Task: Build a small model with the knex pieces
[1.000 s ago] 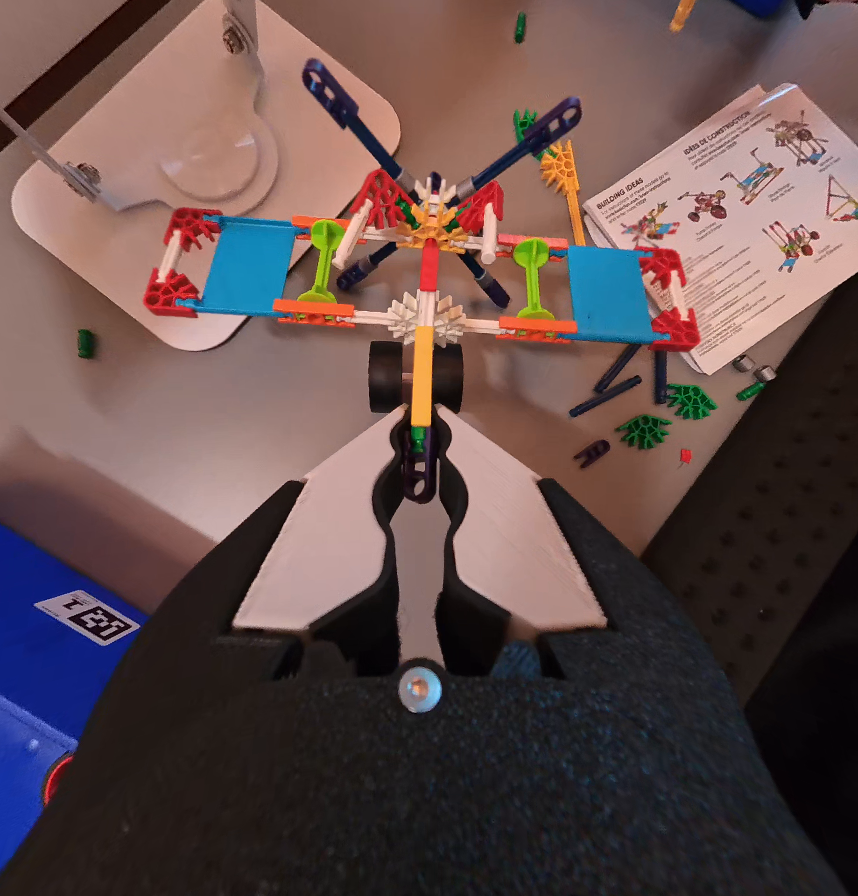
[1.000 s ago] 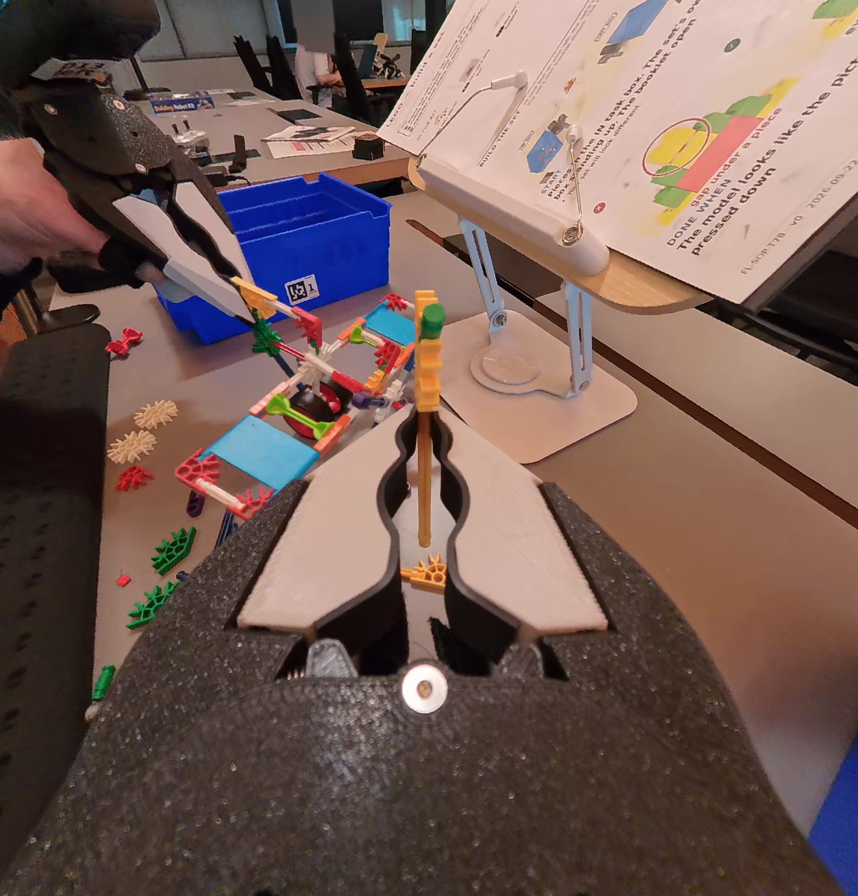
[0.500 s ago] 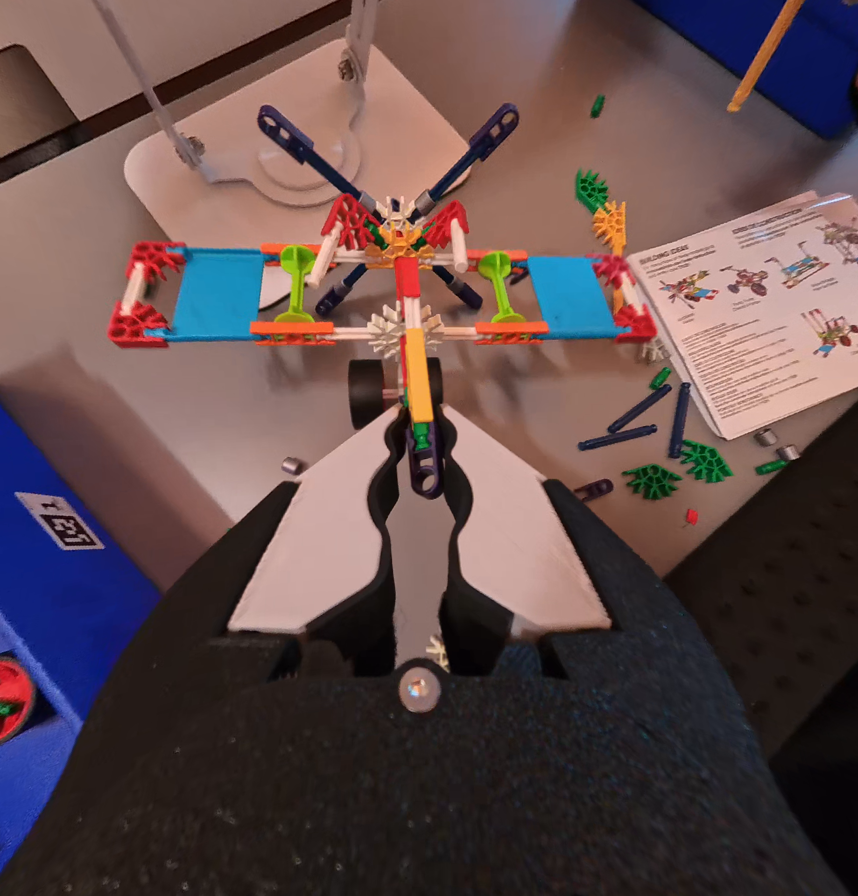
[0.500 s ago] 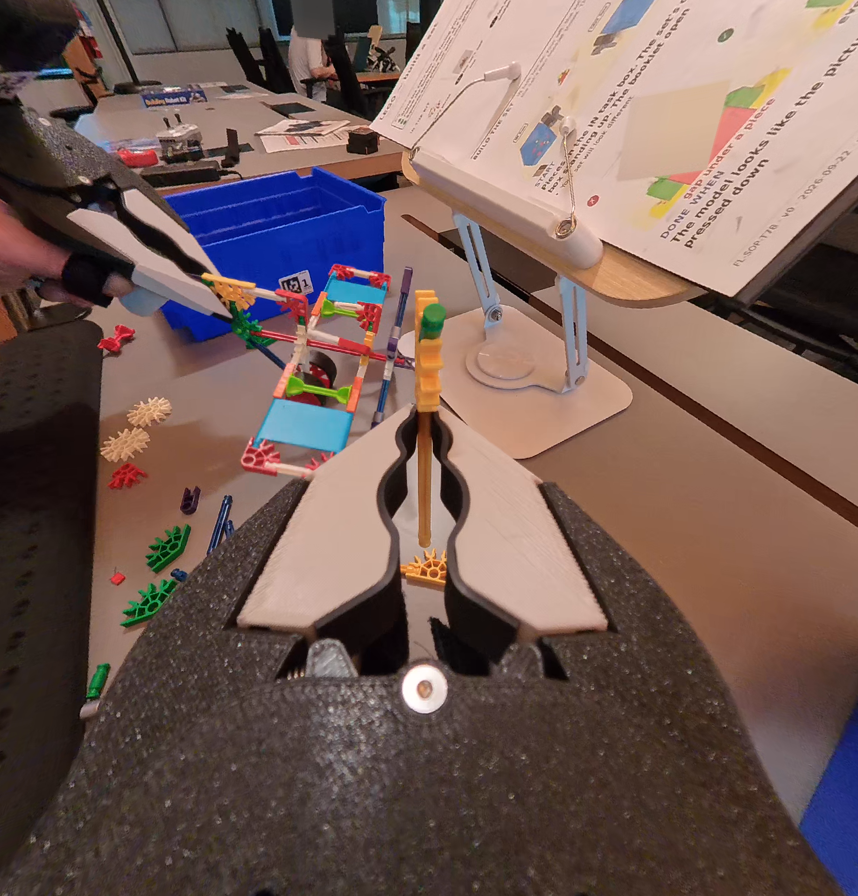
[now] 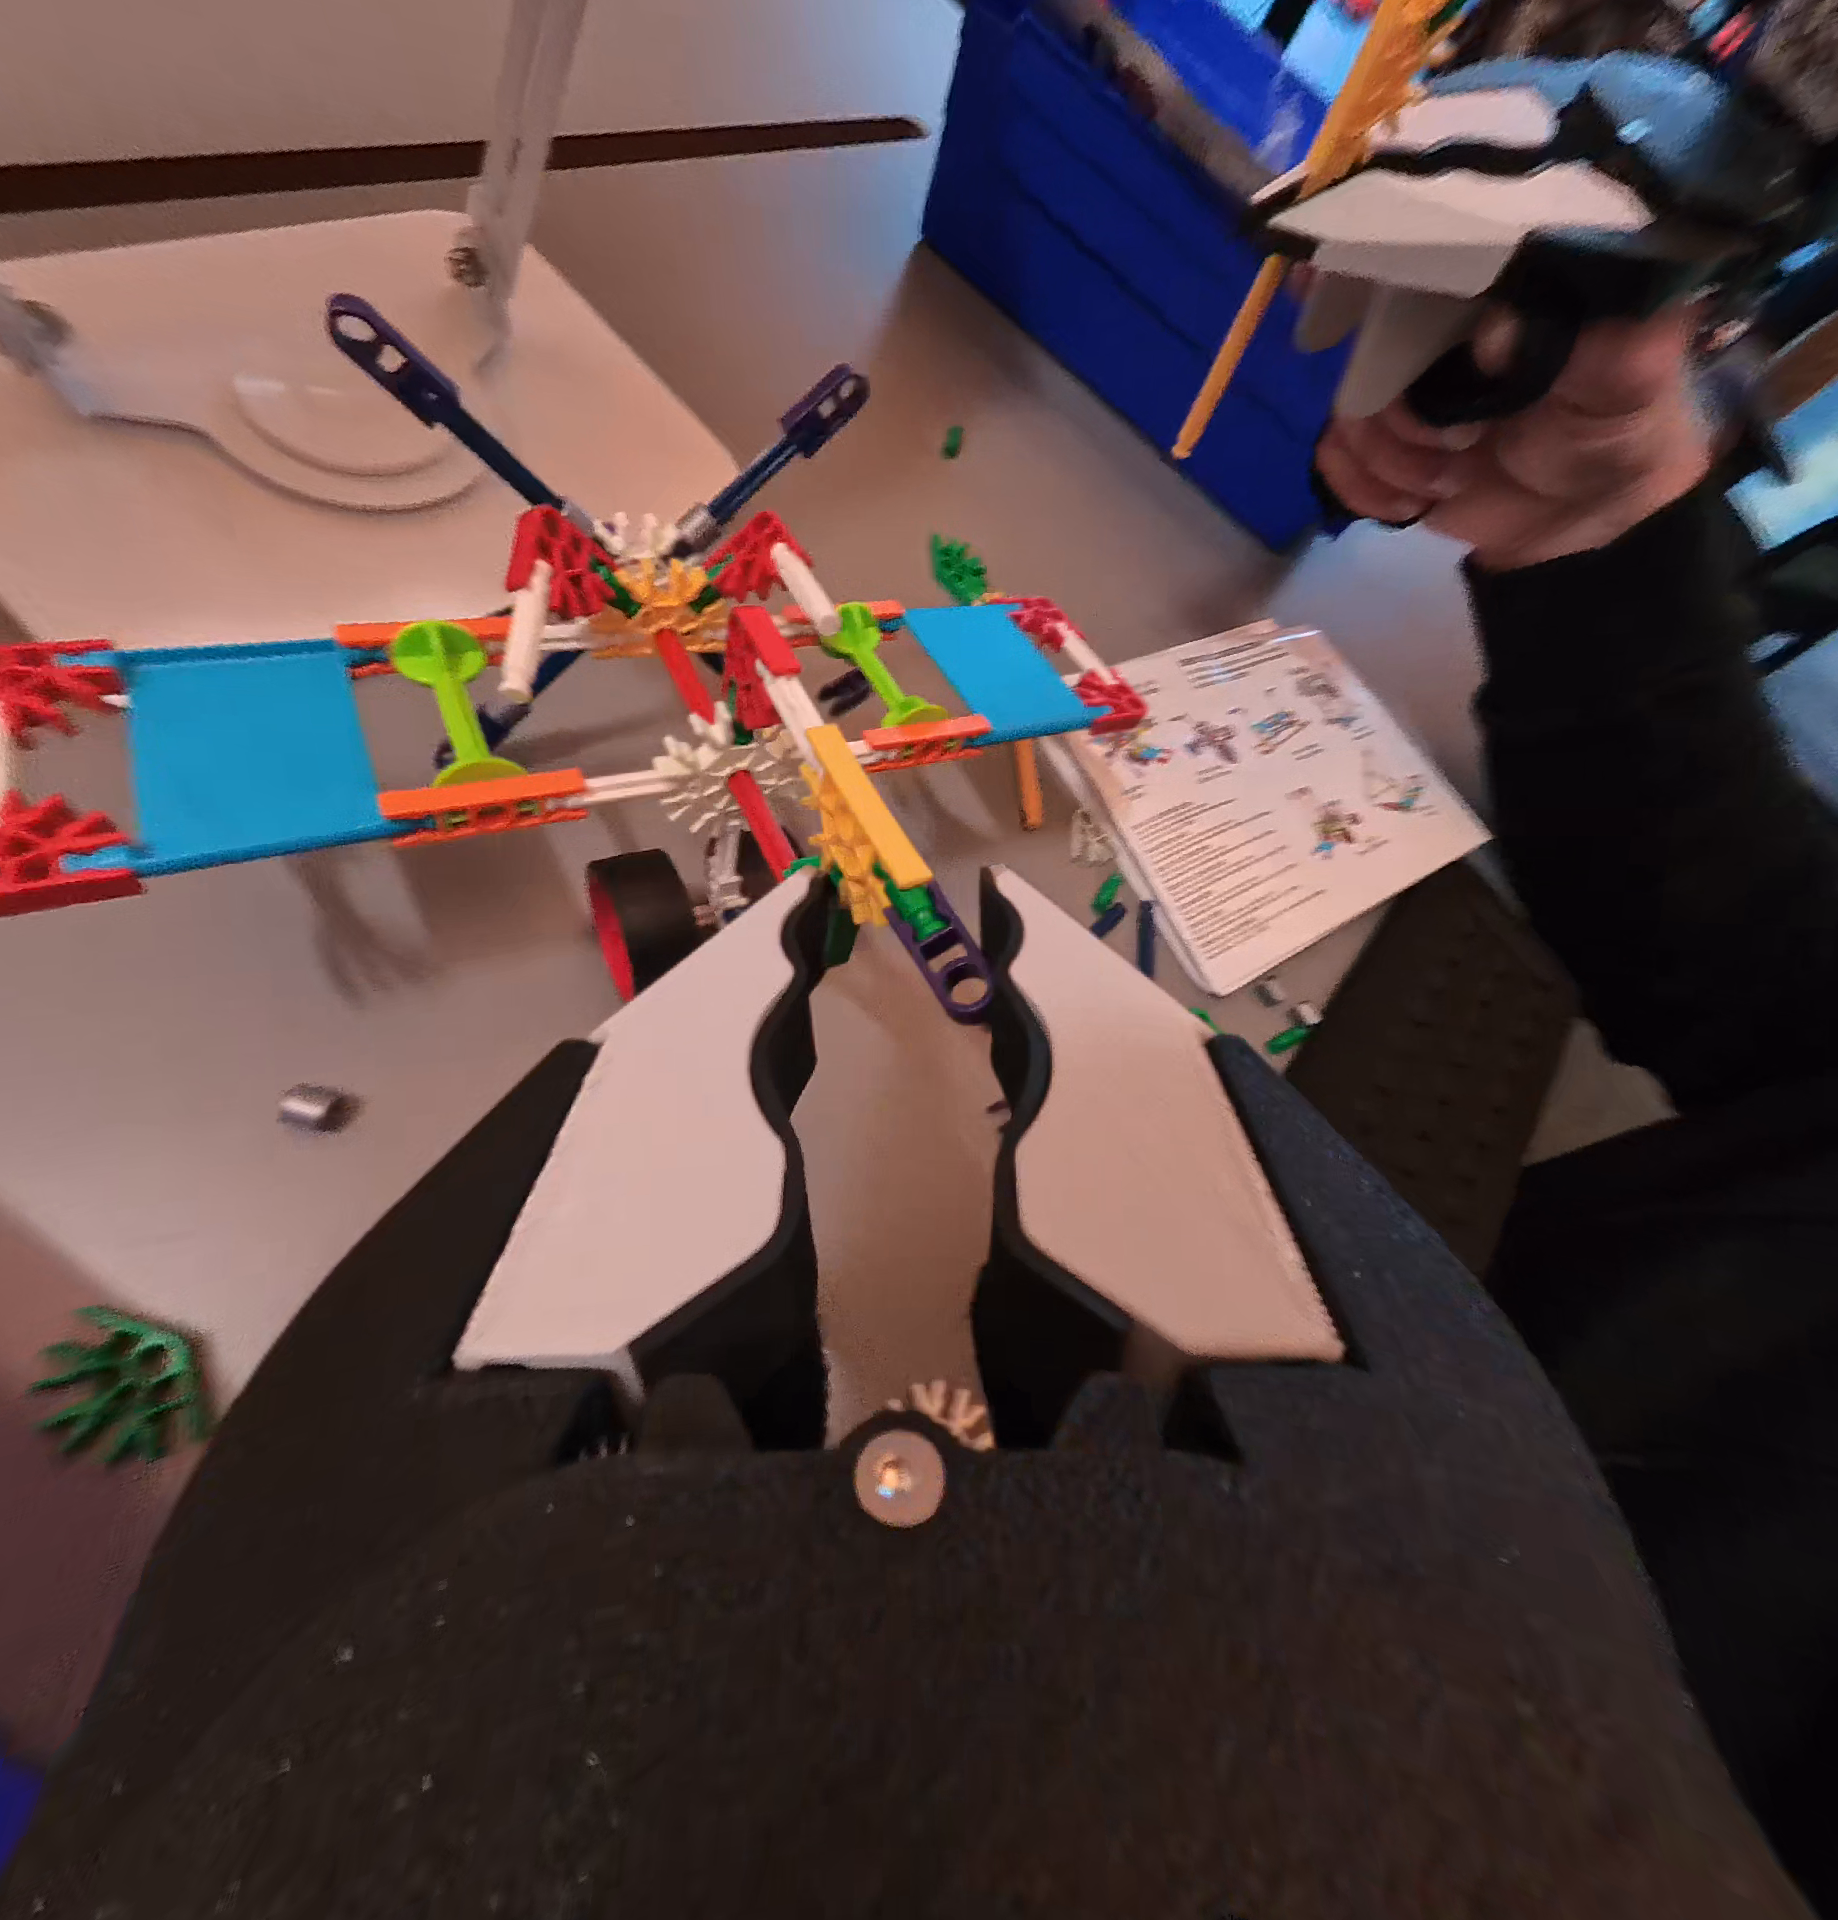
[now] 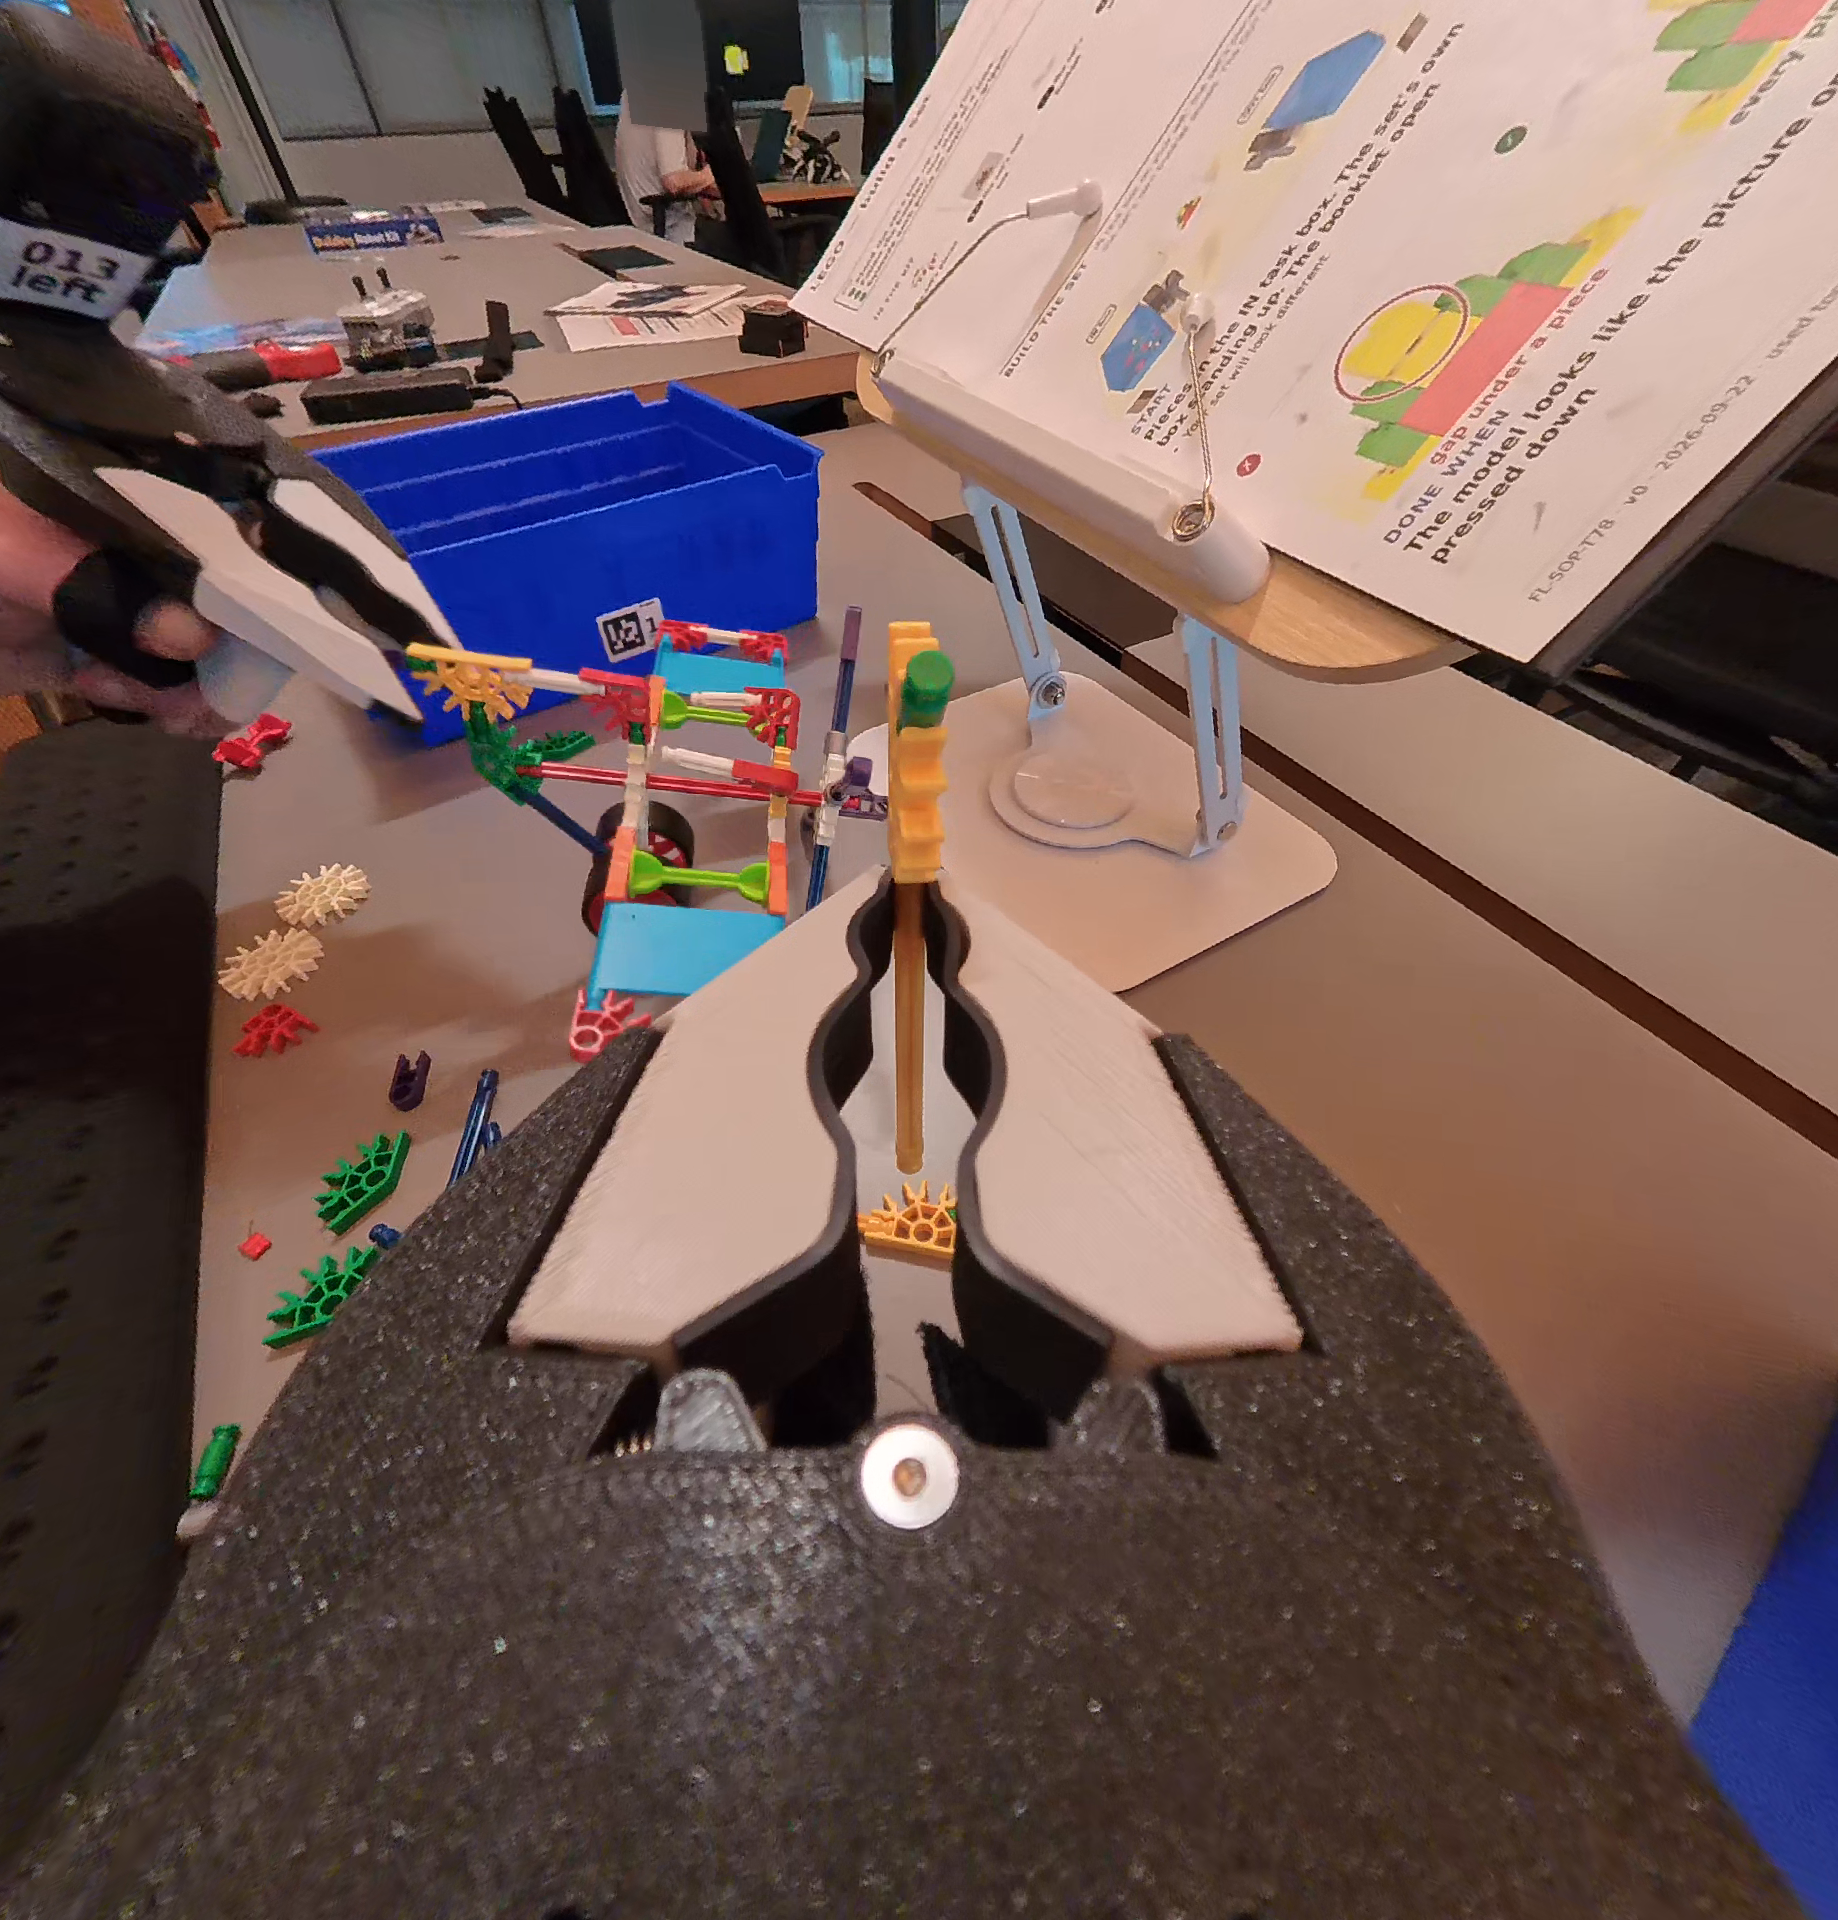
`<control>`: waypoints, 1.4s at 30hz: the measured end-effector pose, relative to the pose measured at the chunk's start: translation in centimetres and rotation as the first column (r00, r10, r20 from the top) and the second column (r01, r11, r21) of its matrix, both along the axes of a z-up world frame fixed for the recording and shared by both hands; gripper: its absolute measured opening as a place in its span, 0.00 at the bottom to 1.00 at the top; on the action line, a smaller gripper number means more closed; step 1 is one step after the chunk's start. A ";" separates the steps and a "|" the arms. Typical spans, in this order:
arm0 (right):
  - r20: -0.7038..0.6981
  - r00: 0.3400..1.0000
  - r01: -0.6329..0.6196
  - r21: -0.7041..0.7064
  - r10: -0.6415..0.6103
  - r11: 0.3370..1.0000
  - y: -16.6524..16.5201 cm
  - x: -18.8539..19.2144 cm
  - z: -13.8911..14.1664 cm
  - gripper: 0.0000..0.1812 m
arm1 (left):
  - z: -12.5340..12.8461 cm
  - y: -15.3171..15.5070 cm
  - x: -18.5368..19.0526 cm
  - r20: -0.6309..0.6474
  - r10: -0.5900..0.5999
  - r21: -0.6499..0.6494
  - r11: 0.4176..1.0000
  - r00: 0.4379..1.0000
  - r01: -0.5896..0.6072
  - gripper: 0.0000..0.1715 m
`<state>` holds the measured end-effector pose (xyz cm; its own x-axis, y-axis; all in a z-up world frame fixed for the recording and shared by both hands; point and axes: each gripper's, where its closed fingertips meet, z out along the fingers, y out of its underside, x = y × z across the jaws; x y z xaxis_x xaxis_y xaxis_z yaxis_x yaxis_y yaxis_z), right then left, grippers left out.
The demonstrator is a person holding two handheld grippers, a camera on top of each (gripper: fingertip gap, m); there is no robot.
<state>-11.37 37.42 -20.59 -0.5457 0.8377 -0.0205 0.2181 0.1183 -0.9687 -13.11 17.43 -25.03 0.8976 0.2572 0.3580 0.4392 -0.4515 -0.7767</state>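
left wrist view is motion-blurred, so small parts read soft; the grey tabletop fills both views, with more tables, chairs and a person with a mosaic patch over the head in the room behind. a black perforated mat covers the near left edge of the table. the white document stand with a printed sheet is cut off at top and right; its rounded base plate sits on the table just beyond the model. blue plastic bin stands behind the model; a second blue shape at lower right of the right view is cut off, cannot tell what it is. the multicolour rod-and-connector plane model with blue panels sits on a black wheel; its left wing tip is cropped. folded printed instruction leaflet lies just beside the right wing. left gripper has fingers spread apart, with the model's yellow tail rod and purple end link between them; contact unclear from blur. right gripper is clamped on a thin orange rod with yellow connectors and a green cap, held upright above the table. loose green, red and white snowflake connectors are scattered near the mat.
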 end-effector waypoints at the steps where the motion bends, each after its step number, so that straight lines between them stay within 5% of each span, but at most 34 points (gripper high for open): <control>1: -0.001 1.000 0.000 -0.001 0.000 1.000 0.0 0.0 0.0 0.03 | 0.1 0.1 0.2 0.023 -0.002 0.026 1.000 1.000 0.002 0.17; 9: -0.007 1.000 0.001 -0.002 -0.001 1.000 0.1 0.1 0.3 0.03 | 1.4 2.0 2.2 0.127 -0.042 0.211 0.977 0.991 0.015 0.24; 14: -0.009 1.000 0.005 -0.002 -0.005 1.000 0.2 0.1 0.3 0.03 | 2.7 2.1 1.8 0.189 -0.031 0.330 0.943 0.981 -0.033 0.17; 22: -0.012 1.000 -0.007 -0.001 0.007 1.000 0.0 0.3 0.5 0.03 | 1.7 0.8 1.5 0.070 -0.004 0.248 0.969 0.998 -0.014 0.18; 32: -0.025 0.994 -0.106 0.103 0.109 0.989 -2.9 1.2 -0.2 0.03 | 2.0 -1.5 1.2 0.017 0.015 0.297 0.955 1.000 -0.020 0.20; 36: -0.069 0.974 -0.181 0.325 0.214 0.928 -6.1 2.5 -0.7 0.03 | 3.3 -2.9 1.0 -0.101 0.067 0.309 0.951 0.993 -0.032 0.23; 42: -0.001 0.900 -0.349 0.597 0.436 0.722 -12.7 5.5 -2.9 0.03 | 7.0 -2.0 5.5 -0.425 -0.017 0.250 0.959 0.905 0.136 0.26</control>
<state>-5.88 24.67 -23.48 -0.7891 0.3784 0.4838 -0.0975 0.7005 -0.7070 -7.59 15.39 -18.02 0.9916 0.1296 -0.0058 0.0229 -0.2196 -0.9753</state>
